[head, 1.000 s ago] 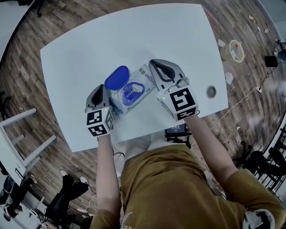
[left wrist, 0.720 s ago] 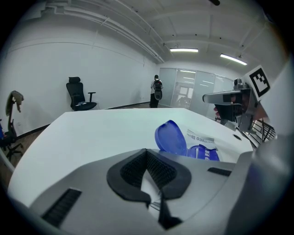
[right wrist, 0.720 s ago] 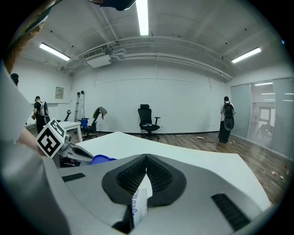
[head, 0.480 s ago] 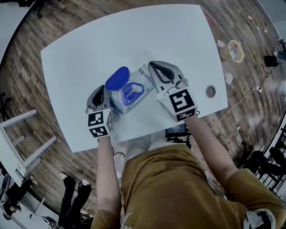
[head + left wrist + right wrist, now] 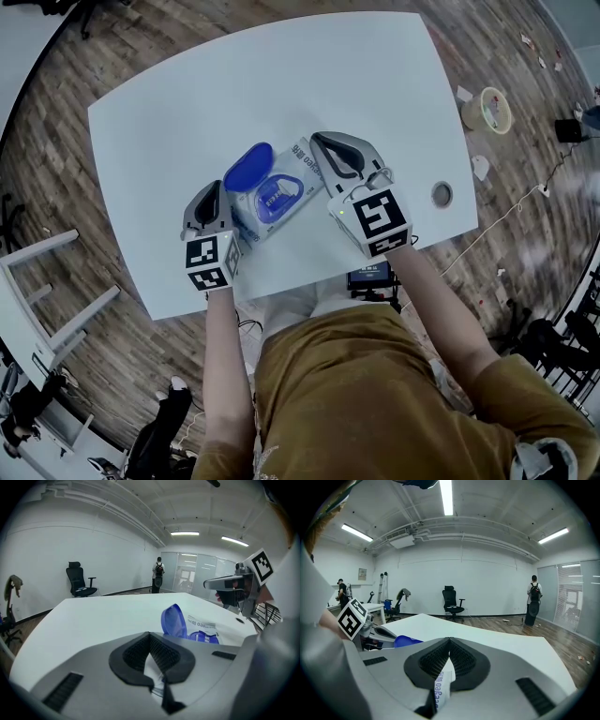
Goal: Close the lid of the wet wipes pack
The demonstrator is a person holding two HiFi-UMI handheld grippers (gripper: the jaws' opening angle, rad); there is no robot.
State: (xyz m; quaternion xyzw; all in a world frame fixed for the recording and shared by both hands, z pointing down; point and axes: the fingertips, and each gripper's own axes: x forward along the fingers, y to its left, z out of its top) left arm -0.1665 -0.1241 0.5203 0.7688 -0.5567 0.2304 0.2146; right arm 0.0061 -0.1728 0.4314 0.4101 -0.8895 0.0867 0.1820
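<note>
The white film wet wipes pack (image 5: 281, 192) lies near my edge of the white rounded table (image 5: 187, 103). Its blue oval flip lid (image 5: 248, 167) stands open, tilted up at the pack's far-left side, beside the blue dispensing ring (image 5: 278, 199). My left gripper (image 5: 150, 641) has its jaws pinched together on the film at the pack's near-left edge. My right gripper (image 5: 449, 644) is likewise clamped on the printed film at the pack's right end. A small round grommet (image 5: 442, 195) sits in the table to the right, and a roll of tape (image 5: 487, 106) lies on the wooden floor (image 5: 56, 187) beyond.
</note>
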